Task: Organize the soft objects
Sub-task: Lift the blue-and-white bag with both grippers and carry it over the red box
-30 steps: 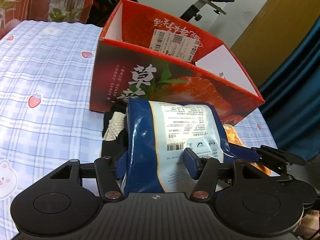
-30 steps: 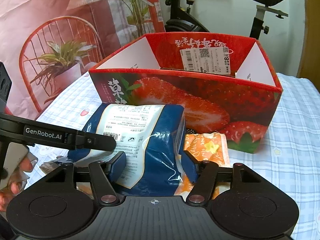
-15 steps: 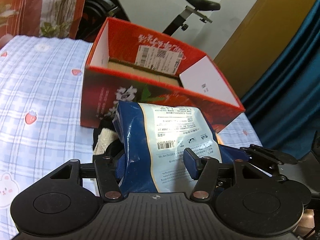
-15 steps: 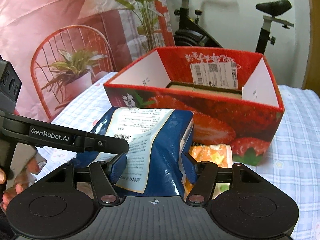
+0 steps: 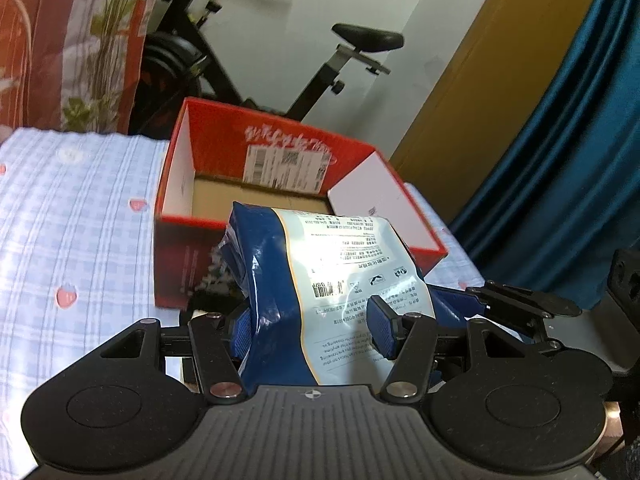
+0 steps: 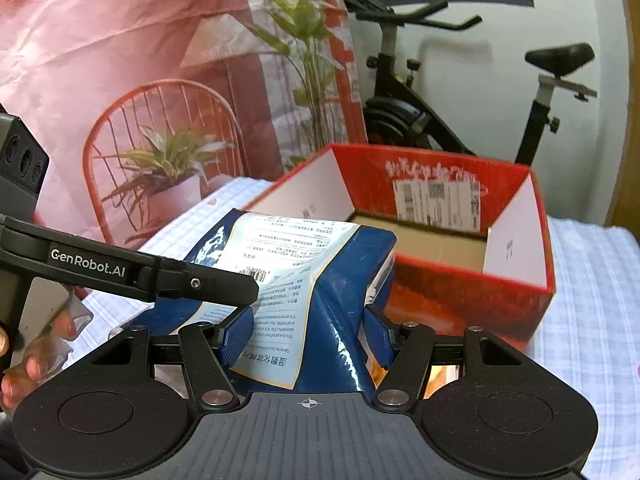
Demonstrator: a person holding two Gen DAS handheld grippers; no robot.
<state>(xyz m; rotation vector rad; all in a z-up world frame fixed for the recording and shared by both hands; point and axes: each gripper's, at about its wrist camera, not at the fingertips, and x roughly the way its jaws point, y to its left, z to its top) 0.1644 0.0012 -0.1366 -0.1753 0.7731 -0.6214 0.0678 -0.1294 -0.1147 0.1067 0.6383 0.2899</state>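
A blue and white plastic bag hangs above the table, held from both sides. My left gripper is shut on its left part, blue pads pressing into the film. My right gripper is shut on the bag from the other side. Each view shows the other gripper's arm beside the bag: the right gripper and the left gripper. The red strawberry box stands open just beyond the bag, its brown floor bare. The box sits ahead and to the right in the right wrist view.
A black soft item lies on the checked tablecloth by the box front. An orange packet shows under the right gripper. An exercise bike stands behind the table, a blue curtain to the right. A hand holds the left tool.
Both grippers have risen with the bag between them. The bag now reaches the box rim, and the box floor has come into view.
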